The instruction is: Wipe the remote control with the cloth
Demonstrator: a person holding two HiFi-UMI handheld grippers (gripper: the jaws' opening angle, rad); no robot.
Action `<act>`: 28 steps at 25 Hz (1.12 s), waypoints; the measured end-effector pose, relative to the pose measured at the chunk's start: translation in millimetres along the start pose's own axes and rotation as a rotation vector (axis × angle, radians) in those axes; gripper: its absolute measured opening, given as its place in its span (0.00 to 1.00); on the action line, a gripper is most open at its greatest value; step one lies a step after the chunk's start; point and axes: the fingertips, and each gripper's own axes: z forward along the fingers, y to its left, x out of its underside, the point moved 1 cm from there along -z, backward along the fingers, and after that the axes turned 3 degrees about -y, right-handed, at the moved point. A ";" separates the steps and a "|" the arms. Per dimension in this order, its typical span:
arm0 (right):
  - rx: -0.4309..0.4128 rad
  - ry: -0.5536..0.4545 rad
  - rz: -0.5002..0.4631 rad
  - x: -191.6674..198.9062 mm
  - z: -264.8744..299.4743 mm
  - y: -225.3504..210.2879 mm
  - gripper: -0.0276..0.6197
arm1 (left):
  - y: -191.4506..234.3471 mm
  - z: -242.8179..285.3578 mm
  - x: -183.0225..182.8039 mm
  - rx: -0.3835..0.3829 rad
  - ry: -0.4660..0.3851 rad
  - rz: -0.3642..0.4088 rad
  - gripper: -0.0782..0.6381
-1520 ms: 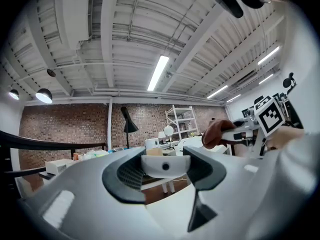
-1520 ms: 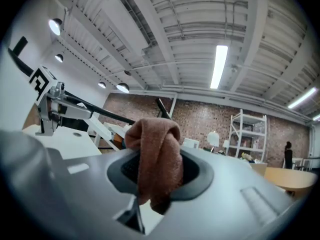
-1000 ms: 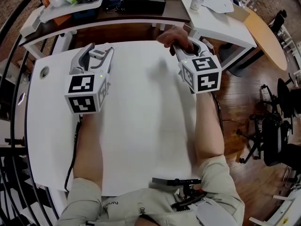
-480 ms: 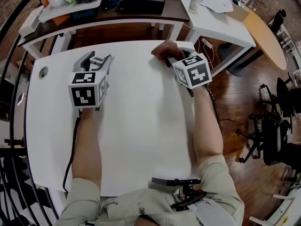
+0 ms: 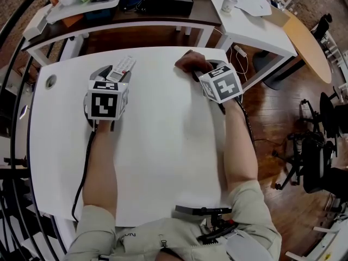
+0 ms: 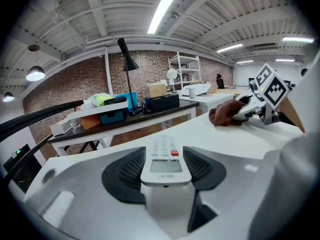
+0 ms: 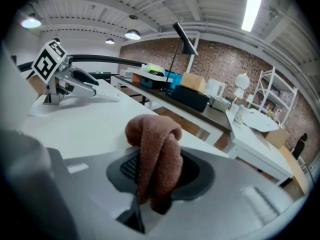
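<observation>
A white remote control (image 6: 164, 161) with a small screen and a red button sits between the dark pads of my left gripper (image 6: 164, 168), which is shut on it. In the head view the remote (image 5: 120, 68) pokes out beyond the left gripper (image 5: 111, 76) over the white table's (image 5: 157, 145) far left part. A brown cloth (image 7: 156, 154) hangs bunched between the pads of my right gripper (image 7: 160, 171), which is shut on it. In the head view the cloth (image 5: 189, 62) lies low at the table's far edge, ahead of the right gripper (image 5: 201, 72).
Behind the white table stands a dark bench (image 5: 136, 12) with a tray, boxes and a black lamp (image 6: 127, 64). A second white table (image 5: 255, 15) with a cup and papers stands at the back right. Wooden floor and an office chair (image 5: 318, 162) lie to the right.
Both grippers have come down toward the table and tipped forward. The remote now shows beyond the left gripper. The right gripper and cloth have shifted left and lower.
</observation>
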 end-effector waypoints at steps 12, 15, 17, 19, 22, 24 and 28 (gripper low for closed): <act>-0.040 -0.013 0.009 -0.8 -1.6 2.0 0.42 | 1.5 5.0 20.9 0.029 0.090 -0.062 0.46; -0.045 -0.022 0.011 -3.5 -6.1 0.8 0.47 | 0.0 5.2 21.3 0.035 0.084 -0.065 0.46; -0.037 -0.032 0.007 -7.6 -11.2 -2.1 0.48 | 0.3 3.6 20.7 0.025 0.076 -0.058 0.46; -0.011 -0.048 -0.005 -13.5 -20.1 -6.9 0.48 | 1.7 -0.9 17.1 0.011 0.052 -0.059 0.45; 0.031 -0.103 -0.018 -28.8 -40.4 -11.6 0.48 | 4.5 -15.9 1.2 -0.013 -0.025 -0.068 0.42; 0.059 -0.171 0.000 -43.8 -58.6 -13.1 0.48 | 5.6 -31.7 -17.5 -0.025 -0.102 -0.070 0.39; 0.125 -0.325 0.036 -72.8 -101.2 -9.1 0.41 | 6.1 -75.6 -62.3 -0.054 -0.287 -0.073 0.29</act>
